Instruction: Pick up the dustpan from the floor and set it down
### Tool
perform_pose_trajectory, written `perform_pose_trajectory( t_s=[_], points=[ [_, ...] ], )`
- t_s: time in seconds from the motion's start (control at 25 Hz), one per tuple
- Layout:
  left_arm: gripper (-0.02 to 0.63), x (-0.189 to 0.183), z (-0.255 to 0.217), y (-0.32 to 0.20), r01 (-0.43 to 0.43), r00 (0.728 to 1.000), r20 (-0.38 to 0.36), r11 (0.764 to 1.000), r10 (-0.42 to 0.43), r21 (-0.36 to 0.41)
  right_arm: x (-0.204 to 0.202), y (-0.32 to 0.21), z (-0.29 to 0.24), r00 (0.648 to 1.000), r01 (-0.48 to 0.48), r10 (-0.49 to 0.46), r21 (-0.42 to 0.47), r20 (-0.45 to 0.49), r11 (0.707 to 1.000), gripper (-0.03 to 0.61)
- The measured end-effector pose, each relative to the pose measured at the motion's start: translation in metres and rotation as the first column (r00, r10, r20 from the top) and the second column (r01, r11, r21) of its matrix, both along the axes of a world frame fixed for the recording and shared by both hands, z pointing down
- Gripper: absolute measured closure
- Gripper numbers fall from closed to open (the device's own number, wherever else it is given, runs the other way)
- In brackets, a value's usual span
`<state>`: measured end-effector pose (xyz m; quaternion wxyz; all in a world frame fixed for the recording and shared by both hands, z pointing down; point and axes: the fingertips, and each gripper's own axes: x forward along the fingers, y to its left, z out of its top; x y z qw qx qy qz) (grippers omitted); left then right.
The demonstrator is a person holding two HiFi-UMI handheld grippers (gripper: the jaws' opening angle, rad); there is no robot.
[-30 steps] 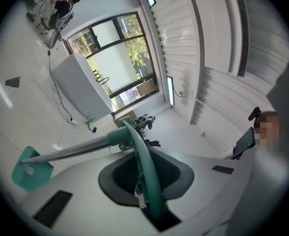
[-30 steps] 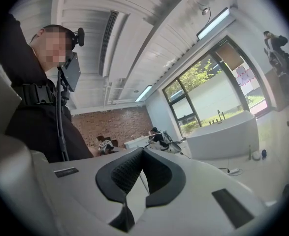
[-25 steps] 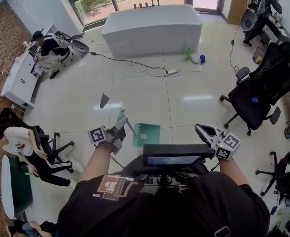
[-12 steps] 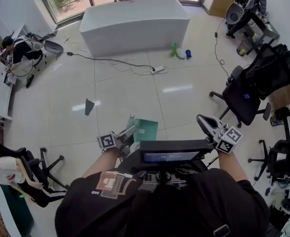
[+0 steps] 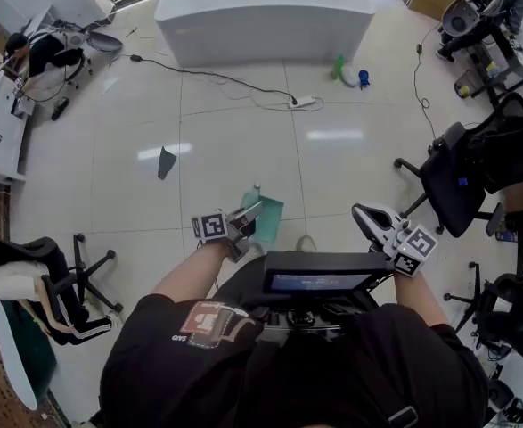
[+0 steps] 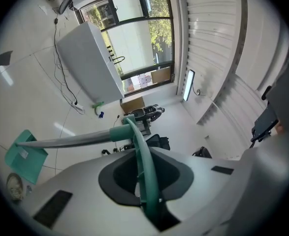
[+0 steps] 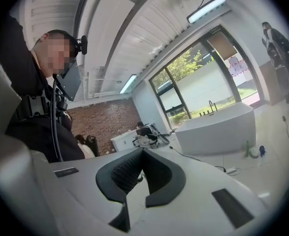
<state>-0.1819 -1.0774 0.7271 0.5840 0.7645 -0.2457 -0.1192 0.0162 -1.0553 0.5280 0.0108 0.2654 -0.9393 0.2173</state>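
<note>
Clamping the looped handle of the green dustpan (image 6: 26, 155), the left gripper (image 5: 250, 214) is holding its pan end down toward the white tiled floor (image 5: 225, 150) just ahead of the person (image 5: 288, 368), while the right gripper (image 5: 363, 215) is hovering alongside, jaws together, empty.

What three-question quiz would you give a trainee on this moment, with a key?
1. True or false: the right gripper holds the dustpan.
2. What is clamped in the left gripper? A: a broom. B: the dustpan's green loop handle. C: nothing.
3. Name the large white fixture at the top of the head view.
Key: 1 false, the right gripper holds nothing. 2 B. 3 the bathtub.
</note>
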Motion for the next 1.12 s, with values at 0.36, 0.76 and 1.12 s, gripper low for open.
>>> perform_pose_trajectory(
  t_s=[0.36,0.76,1.12],
  points=[
    [0.560,0.052,0.095,-0.122,0.124,0.992,0.040,0.991,-0.122,-0.047,0.066,-0.099,0.069,0.997,0.079,-0.079,-0.080,-0.005,0.994,0.567],
    [0.546,0.078,0.287,-0.185,0.131,0.986,0.129,0.971,-0.106,-0.202,0.117,-0.160,0.191,0.995,0.013,-0.032,-0.194,-0.092,0.981,0.568],
    [0.462,0.059,0.316,-0.199,0.083,0.942,0.336,0.969,0.000,-0.232,0.109,-0.179,0.202,0.994,0.030,-0.053,-0.225,-0.094,0.974,0.568]
  ],
)
